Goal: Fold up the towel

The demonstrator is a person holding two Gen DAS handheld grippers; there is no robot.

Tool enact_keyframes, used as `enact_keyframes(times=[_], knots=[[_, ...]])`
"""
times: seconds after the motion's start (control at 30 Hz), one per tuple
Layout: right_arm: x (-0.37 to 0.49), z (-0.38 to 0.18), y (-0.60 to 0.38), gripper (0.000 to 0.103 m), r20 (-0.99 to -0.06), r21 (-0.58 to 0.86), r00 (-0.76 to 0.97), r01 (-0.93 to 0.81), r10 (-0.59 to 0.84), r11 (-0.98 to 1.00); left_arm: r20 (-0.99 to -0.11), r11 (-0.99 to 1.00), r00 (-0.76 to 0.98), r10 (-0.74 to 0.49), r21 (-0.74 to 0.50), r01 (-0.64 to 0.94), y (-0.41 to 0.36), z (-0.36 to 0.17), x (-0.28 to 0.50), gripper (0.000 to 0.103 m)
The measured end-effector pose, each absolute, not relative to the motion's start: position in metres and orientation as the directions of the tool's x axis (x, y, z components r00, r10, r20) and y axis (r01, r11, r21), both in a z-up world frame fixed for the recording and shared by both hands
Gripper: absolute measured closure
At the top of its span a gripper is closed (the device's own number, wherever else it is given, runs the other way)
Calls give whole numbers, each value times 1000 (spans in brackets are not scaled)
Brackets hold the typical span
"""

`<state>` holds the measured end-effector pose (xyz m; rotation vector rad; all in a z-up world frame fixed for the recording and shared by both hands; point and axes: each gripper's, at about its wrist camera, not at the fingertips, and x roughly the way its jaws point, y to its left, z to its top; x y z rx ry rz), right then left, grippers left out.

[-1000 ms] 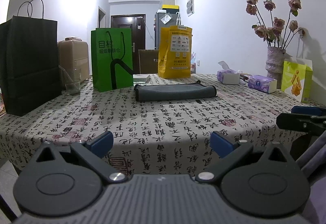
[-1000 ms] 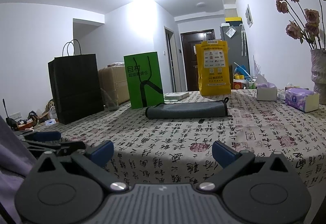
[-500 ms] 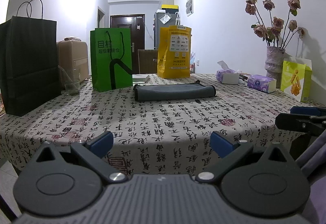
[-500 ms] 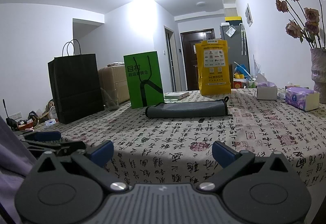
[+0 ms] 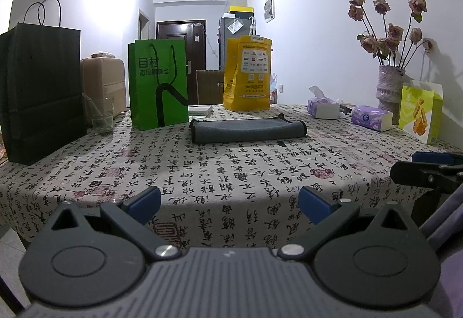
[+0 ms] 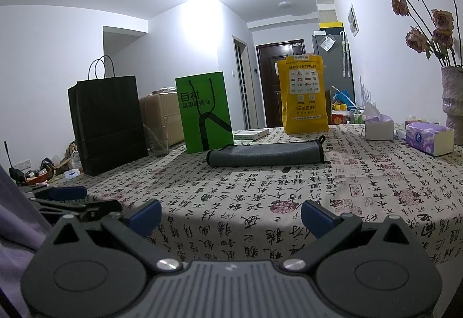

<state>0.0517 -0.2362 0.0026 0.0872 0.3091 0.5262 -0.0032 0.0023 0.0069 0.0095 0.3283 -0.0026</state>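
Note:
A dark grey towel point(image 5: 247, 130) lies folded in a long flat strip near the middle of the table; it also shows in the right wrist view point(image 6: 264, 155). My left gripper point(image 5: 230, 204) is open and empty, held off the table's near edge, well short of the towel. My right gripper point(image 6: 231, 216) is open and empty too, at the near edge. Each gripper shows at the side of the other's view: the right gripper point(image 5: 428, 170) and the left gripper point(image 6: 69, 199).
On the printed tablecloth point(image 5: 231, 167) stand a black paper bag point(image 5: 40, 92), a glass point(image 5: 102, 115), a green bag point(image 5: 158, 83), a yellow bag point(image 5: 248, 75), tissue boxes point(image 5: 371, 118), a flower vase point(image 5: 389, 89) and a green snack box point(image 5: 419, 111).

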Motion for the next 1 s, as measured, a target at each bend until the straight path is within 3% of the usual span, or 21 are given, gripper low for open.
enact_keyframes(times=[1.0], knots=[[51, 0, -234, 0, -277, 169, 814, -482, 511, 860, -324, 1000, 946, -25, 10, 30, 4, 7, -1, 0]])
